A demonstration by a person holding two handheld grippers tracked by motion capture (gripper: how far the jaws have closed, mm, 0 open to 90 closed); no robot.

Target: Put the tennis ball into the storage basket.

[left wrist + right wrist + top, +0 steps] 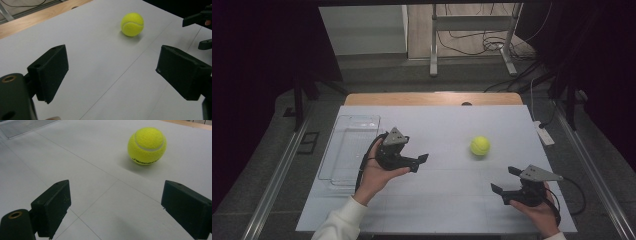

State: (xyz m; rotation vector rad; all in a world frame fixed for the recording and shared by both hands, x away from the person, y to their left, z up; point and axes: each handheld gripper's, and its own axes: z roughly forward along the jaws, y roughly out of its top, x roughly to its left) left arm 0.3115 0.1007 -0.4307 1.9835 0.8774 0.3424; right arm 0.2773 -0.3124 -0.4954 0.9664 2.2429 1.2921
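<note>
A: Where's the tennis ball [480,146] sitting?

B: On the white sheet [447,200] that covers the counter [432,98], toward the right half, free on all sides. It lies between the two grippers and a bit farther from the person than either of them.

A: And the left gripper [416,163]?

B: Held in the person's left hand [377,175], left of the ball and apart from it. Its fingers [48,72] are spread wide with only bare sheet between them. In the left gripper view the ball [132,24] sits ahead and off to the right, beyond the fingertips.

A: The right one?

B: The right gripper [506,180] is in the right hand [539,212], near the front right corner of the sheet, with the ball ahead of it. Its fingers [52,207] are also wide apart and hold nothing. In the right gripper view the ball [147,145] rests beyond the fingers, closer to the right one, its seam and some dark print facing the camera.

A: Anything else on the counter?

B: A clear plastic tray [349,150] lies along the sheet's left edge, just beside the left hand. At the right edge there's a small white device [544,134], too small to make out.
</note>
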